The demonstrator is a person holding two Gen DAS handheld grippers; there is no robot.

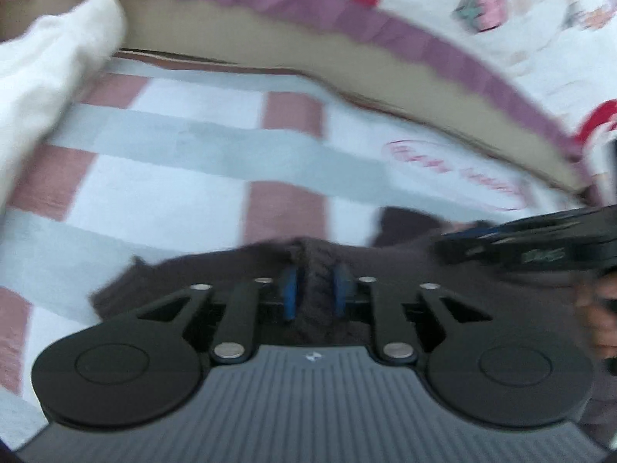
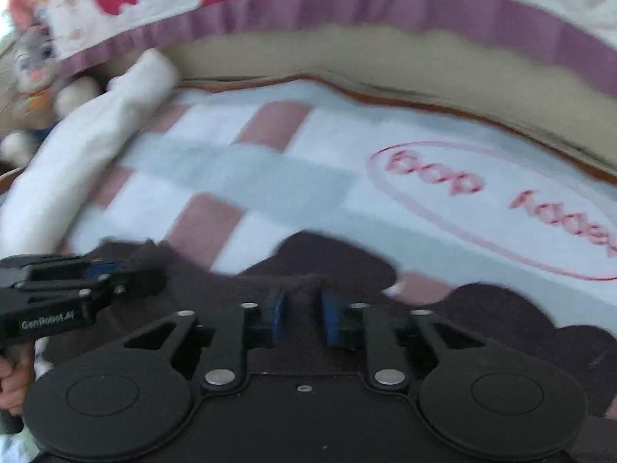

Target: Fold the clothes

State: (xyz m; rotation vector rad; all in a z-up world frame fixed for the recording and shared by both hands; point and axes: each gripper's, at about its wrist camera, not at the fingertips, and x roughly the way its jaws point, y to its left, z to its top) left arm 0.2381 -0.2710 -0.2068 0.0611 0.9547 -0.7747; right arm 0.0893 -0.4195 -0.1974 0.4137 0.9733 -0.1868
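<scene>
- Dark brown knit garment (image 1: 316, 270) lies bunched on the checked bedspread (image 1: 216, 142), at the near edge of the bed, in front of both grippers.
- Left gripper (image 1: 314, 289): jaws pinching a raised ridge of the knit, blue pads (image 1: 290, 289) pressing either side of it.
- Right gripper (image 2: 300, 318): jaws partly spread, fabric between them. Both views are smeared; I cannot tell whether its pads bear on the cloth.
- The two tools sit close together, so the cloth between them is short and slack.
- Risk: left grip holds only a thin fold; a hard pull could slip it free or take one layer alone, leaving a crooked crease.
- Risk: if the right jaws are not seated, that side would drop and the fold skew.
- Risk: white rolled cloth (image 2: 96, 142) and plush rabbit (image 2: 34, 54) lie far left; a wide sweep might snag them.
</scene>
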